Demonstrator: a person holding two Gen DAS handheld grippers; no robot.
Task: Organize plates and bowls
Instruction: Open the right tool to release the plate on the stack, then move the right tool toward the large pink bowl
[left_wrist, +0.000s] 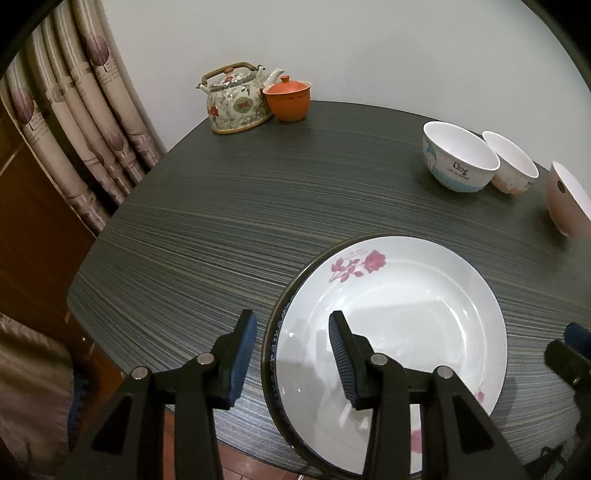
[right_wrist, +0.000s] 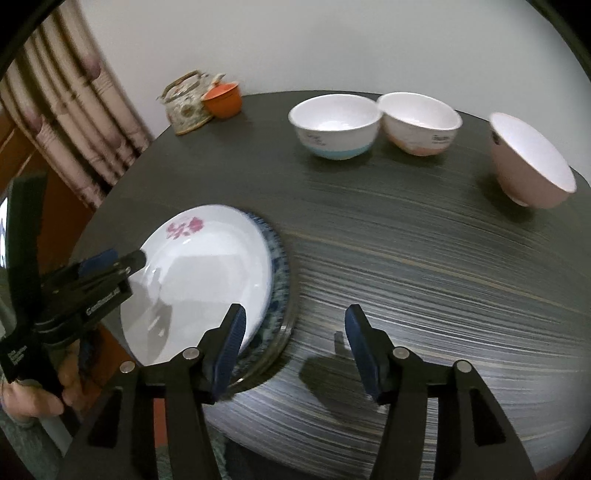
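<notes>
Two stacked plates (left_wrist: 391, 317) sit on the striped desk (left_wrist: 240, 221) near curtains (left_wrist: 74, 110); both tongs, left (left_wrist: 291, 354) and right (right_wrist: 293, 354), angled down, apart, empty.

Near edge of the desk (left_wrist: 207, 229): upper plate (left_wrist: 399, 306) stacked on a lower plate (right_wrist: 277, 280), slightly offset. Far side — three bowls in a row: first bowl (left_wrist: 458, 162) touching the second bowl (left_wrist: 511, 166), third bowl (right_wrist: 528, 162) apart at right. Far left corner — teapot (left_wrist: 236, 99), lidded cup (left_wrist: 288, 98) just beside it.
</notes>
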